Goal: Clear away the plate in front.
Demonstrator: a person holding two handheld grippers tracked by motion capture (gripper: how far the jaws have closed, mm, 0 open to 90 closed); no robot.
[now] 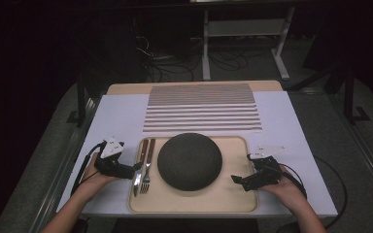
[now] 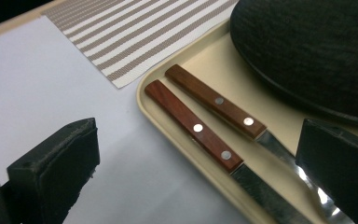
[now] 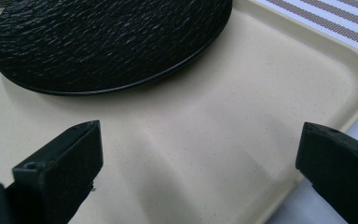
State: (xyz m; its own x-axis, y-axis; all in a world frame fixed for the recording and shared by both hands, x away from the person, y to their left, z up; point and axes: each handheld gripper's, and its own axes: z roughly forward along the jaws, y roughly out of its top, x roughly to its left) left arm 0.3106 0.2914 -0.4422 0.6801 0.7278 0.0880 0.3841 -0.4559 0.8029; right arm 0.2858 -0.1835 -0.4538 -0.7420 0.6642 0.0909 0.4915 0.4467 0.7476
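fingers of both grippers spread apart, left gripper (image 1: 135,168) by knife (image 1: 139,166), plate (image 1: 189,161) between them.

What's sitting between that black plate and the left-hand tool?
A knife and a fork with wooden handles lie side by side on the tray, between the black plate and the left tool, as the high view shows.

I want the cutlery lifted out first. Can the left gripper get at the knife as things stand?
Probably yes: the left gripper is open beside the knife, with nothing between; only the tray rim runs alongside.
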